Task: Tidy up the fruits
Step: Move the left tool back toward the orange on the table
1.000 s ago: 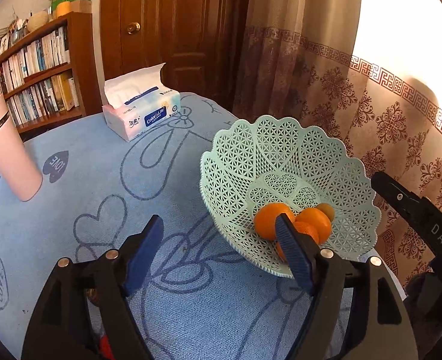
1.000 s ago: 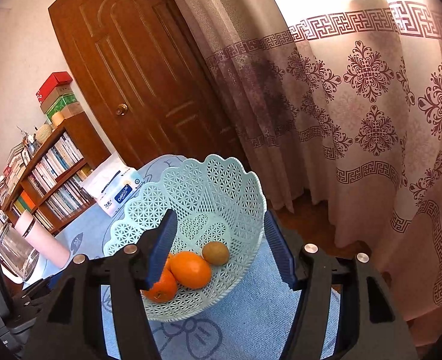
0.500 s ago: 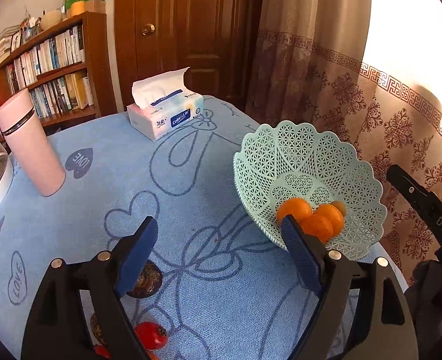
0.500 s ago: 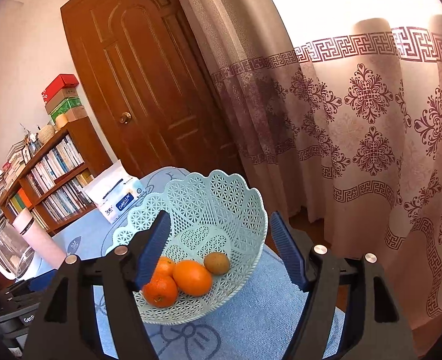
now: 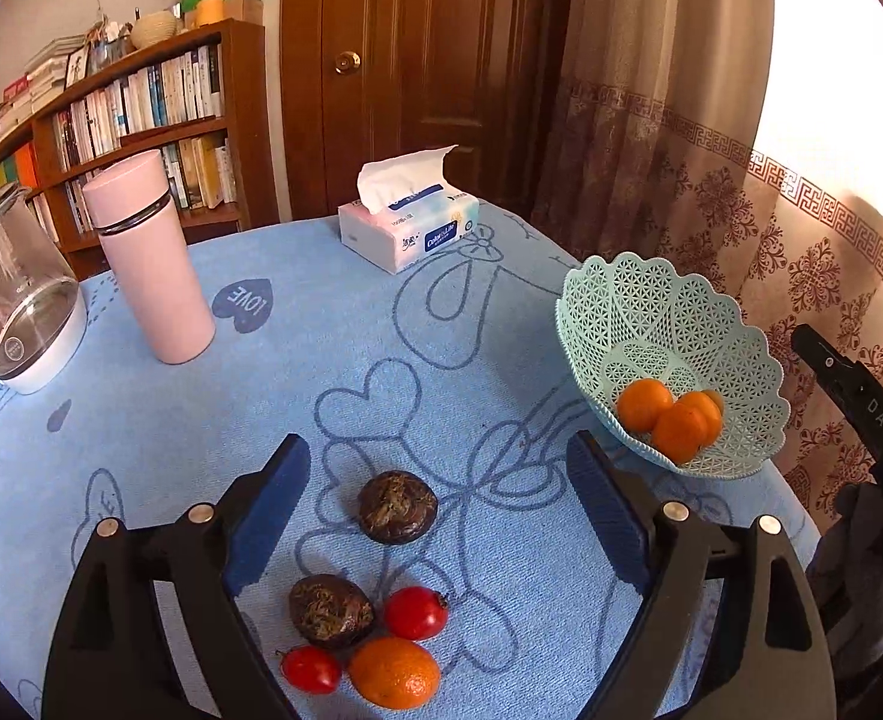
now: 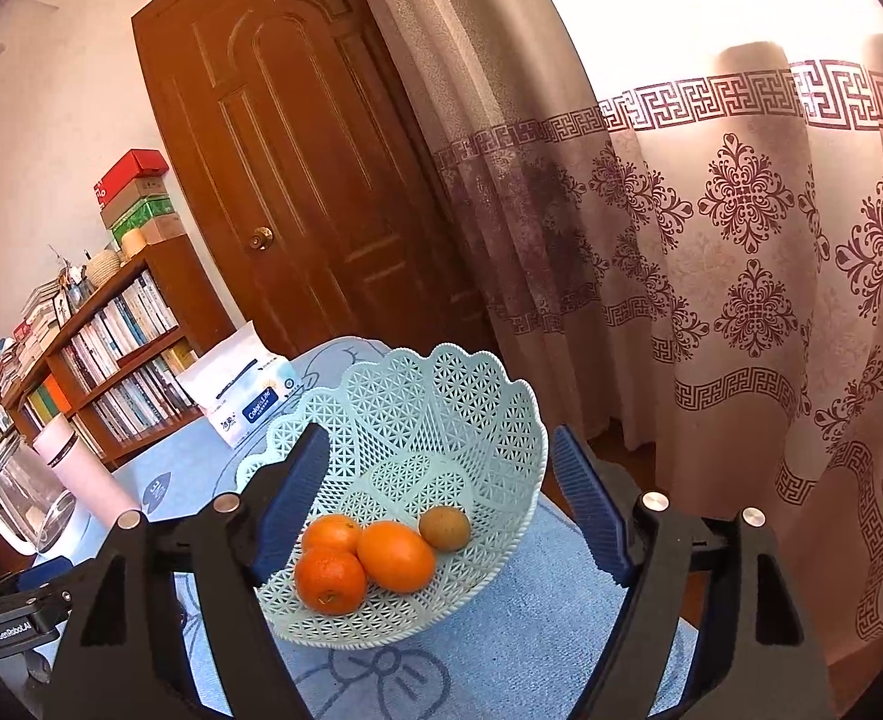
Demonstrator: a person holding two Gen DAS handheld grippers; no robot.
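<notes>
A mint lattice basket (image 5: 675, 324) (image 6: 441, 414) at the table's right edge holds three oranges (image 6: 396, 555) and a brown kiwi (image 6: 444, 529). Loose fruit lies on the blue cloth in the left wrist view: two dark brown wrinkled fruits (image 5: 398, 506) (image 5: 330, 610), two red tomatoes (image 5: 416, 612) (image 5: 311, 668) and an orange (image 5: 395, 672). My left gripper (image 5: 438, 480) hovers over this pile, jaws opening, nothing pressed between them. My right gripper (image 6: 441, 471) hangs in front of the basket, jaws opening, empty.
A pink tumbler (image 5: 150, 258), a glass kettle (image 5: 15, 300) and a tissue pack (image 5: 408, 228) stand at the table's back. Behind are a bookshelf (image 5: 141, 114), a wooden door (image 6: 297, 168) and patterned curtains (image 6: 741, 270). The table edge runs just right of the basket.
The left gripper has pulled back from the basket toward the near left, bringing the loose fruit pile into view, and its jaws have widened. The right gripper's jaws have widened; it barely moved.
</notes>
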